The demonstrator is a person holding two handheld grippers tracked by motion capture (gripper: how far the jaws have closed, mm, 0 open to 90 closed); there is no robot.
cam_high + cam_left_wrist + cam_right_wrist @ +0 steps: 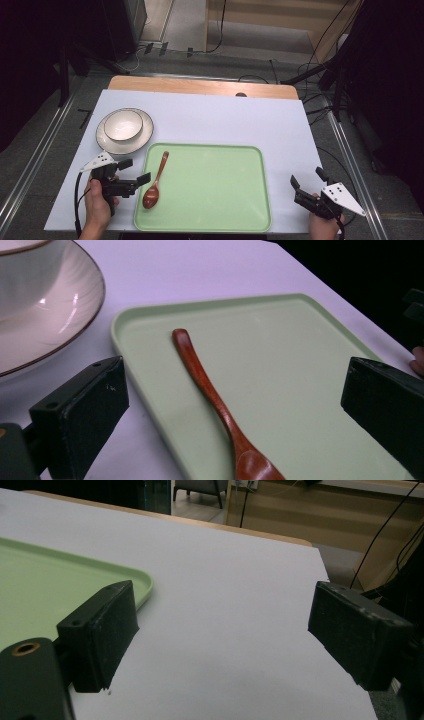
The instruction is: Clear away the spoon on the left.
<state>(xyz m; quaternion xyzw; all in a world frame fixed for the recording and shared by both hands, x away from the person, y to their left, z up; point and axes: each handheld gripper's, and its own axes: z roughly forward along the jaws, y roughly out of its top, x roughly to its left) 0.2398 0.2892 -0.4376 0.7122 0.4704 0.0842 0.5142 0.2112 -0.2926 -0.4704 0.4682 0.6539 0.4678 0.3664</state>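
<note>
A brown wooden spoon (155, 181) lies along the left side of a light green tray (215, 185), bowl end toward the person. In the left gripper view the spoon (210, 395) runs between the two black jaws, handle tip pointing away. My left gripper (135, 171) is open just left of the tray's edge, level with the spoon, holding nothing. My right gripper (307, 179) is open near the table's front right corner, right of the tray. In the right gripper view its jaws frame bare white table (225, 610) and the tray corner (135, 582).
A white bowl (123, 124) sits on a white plate (142, 137) with a dark rim at the left, behind my left gripper; the plate (75, 305) shows close in the left gripper view. Cables and stand legs lie on the floor beyond the table.
</note>
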